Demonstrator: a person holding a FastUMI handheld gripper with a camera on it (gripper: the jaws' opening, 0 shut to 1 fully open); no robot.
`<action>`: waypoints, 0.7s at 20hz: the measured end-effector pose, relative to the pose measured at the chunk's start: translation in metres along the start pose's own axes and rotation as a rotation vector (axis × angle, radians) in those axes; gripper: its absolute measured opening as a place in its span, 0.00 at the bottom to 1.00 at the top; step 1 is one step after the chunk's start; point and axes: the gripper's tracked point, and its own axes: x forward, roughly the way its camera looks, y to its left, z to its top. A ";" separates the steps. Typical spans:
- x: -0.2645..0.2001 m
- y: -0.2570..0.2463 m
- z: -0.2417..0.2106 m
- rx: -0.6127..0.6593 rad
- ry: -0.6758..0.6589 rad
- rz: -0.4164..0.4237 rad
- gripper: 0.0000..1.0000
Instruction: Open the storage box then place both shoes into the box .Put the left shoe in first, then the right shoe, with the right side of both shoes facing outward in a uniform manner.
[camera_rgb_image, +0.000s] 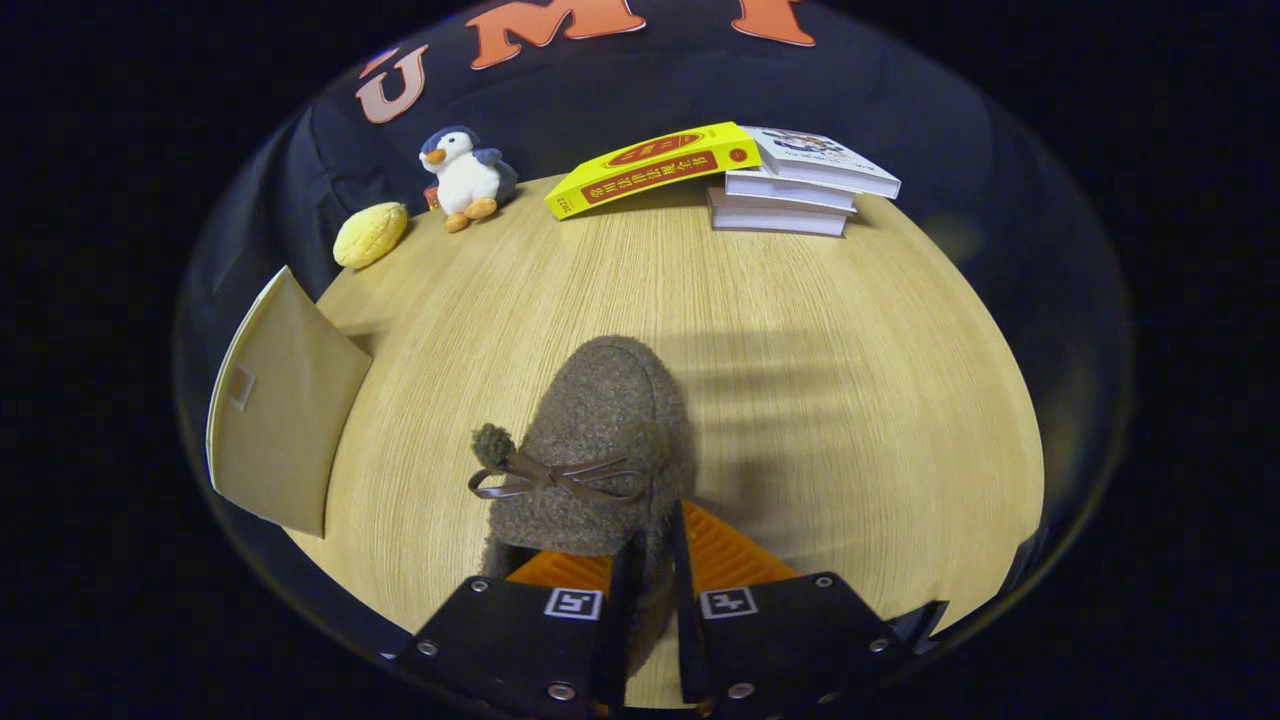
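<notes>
One shoe (600, 440), a fuzzy brown slipper with a thin bow across its top, sits clamped in my tool (650, 590); the two fingers are drawn close together on the heel-side wall of its collar, one seemingly inside the opening and one outside, so I judge the grip to be firm on that edge. Its toe points away from me, over the wooden counter (850, 380), and I cannot tell whether the sole rests on the surface or hangs just above it. I hold it by the collar, I think, so the shoe keeps its line for sliding into the box. My tool looks down and forward at a slant from behind the heel, roughly along the shoe's length. Off to one side, well apart from the shoe, stands a tan flat panel (280, 420) at the counter's edge, probably part of the storage box. Beyond lie stacked books (790, 190), a plush penguin (465, 180) and a yellow bun-like toy (370, 235).
</notes>
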 end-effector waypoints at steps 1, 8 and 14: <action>-0.001 -0.001 -0.001 0.018 0.009 -0.002 0.11; -0.029 0.023 0.020 0.120 -0.002 -0.001 0.04; -0.077 0.082 0.064 0.146 -0.047 0.008 0.04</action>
